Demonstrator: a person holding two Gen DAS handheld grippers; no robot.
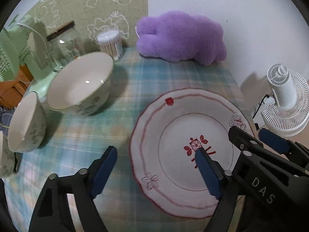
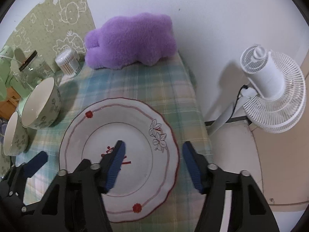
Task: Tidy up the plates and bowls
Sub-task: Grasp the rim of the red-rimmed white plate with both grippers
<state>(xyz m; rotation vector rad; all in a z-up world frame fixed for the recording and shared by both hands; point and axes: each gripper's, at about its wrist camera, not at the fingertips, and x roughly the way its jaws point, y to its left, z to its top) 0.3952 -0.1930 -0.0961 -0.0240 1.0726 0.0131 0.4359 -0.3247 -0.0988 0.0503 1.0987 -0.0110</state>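
I've got L gripper (image 1: pixel 157 169) & R gripper (image 2: pixel 153 162) both spread, straddling opposite rims of the plate (image 2: pixel 135 172), nothing pinched.

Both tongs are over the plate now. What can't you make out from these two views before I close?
- Plate: near rim hidden by right tongs, right wrist view.
- Plate's right rim covered by right tongs, left wrist view; left tongs hide the centre.
- Third dish: cut off at left edge.
- Pad contact with plate: cannot tell.

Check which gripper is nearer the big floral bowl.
Left. The left gripper straddles the plate's edge on the side facing the big bowl; the right gripper straddles the opposite edge.
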